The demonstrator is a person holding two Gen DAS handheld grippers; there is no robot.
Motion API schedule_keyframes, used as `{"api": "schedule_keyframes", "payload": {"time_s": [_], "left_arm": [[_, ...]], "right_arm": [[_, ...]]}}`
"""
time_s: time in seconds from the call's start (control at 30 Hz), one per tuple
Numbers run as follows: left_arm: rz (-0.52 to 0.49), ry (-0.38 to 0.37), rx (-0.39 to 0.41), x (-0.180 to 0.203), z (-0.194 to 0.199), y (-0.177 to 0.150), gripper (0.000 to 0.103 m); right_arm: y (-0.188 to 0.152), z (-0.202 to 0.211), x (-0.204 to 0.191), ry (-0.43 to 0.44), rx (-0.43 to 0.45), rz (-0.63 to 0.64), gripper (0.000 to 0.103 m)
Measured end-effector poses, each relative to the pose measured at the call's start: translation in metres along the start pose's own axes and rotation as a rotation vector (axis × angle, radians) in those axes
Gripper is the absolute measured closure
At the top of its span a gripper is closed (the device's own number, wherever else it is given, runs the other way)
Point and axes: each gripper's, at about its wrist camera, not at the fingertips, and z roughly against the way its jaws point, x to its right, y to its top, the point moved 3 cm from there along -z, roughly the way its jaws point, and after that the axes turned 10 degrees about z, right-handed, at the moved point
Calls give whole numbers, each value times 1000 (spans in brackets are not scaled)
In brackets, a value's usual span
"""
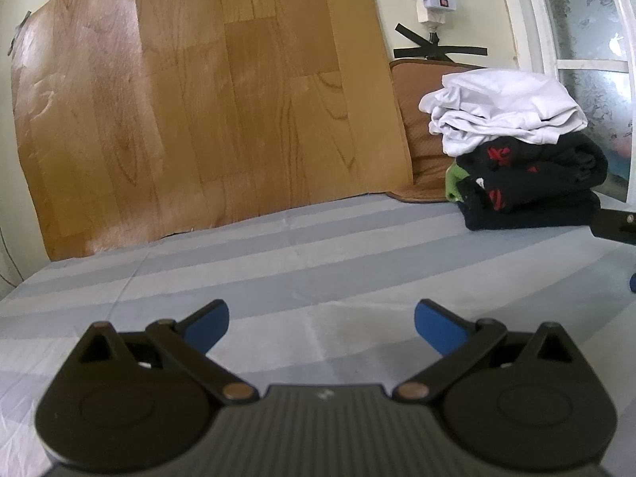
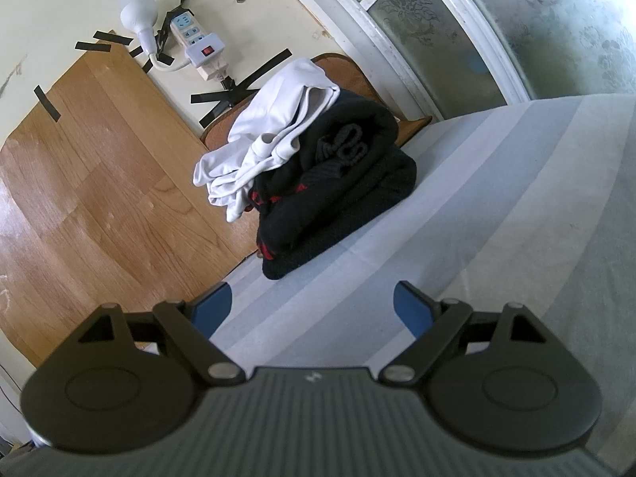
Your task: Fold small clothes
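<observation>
Fingers: the blue pads (image 1: 210,324) of the left gripper (image 1: 322,328) are seen spread wide at the bottom of the left wrist view, nothing between them. The right gripper (image 2: 312,310) is likewise wide apart at the bottom of the right wrist view, its blue pads (image 2: 411,310) empty above the cloth.

Surface: a grey and pale blue striped sheet (image 1: 278,270) is spread under both grippers.

Task items: a stack of folded clothes is noted at centre right of the left wrist view and at the centre of the right wrist view. A folded white garment (image 1: 505,113) (image 2: 274,131) lies on top. Beneath it are folded black garments with red markings (image 1: 536,183) (image 2: 342,183). A green edge (image 1: 451,183) shows at the stack's left side in the left wrist view. The stack is well apart from both grippers.

Background: a wood-grain sheet (image 1: 190,99) is taped to the wall. A white power strip with a red switch (image 2: 198,49) and a white bulb (image 2: 137,14) are fixed with black tape at upper left of the right wrist view. A brown cushion (image 1: 421,135) stands behind the stack.
</observation>
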Motion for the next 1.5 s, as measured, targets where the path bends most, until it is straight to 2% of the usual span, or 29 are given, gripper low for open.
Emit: {"api": "schedule_keyframes", "payload": {"time_s": [0.43,0.93,1.5], "left_arm": [[-5,-25,18,1,4,0,0],[11,-8,1,-1,0,1,0],[-1,-58,-4,-1,2,0,0]], "right_arm": [[0,0,0,-1,1,-2,12],[1,-2,2,2,-6,-6,10],[1,-5,2,11,-14,-4,10]]}}
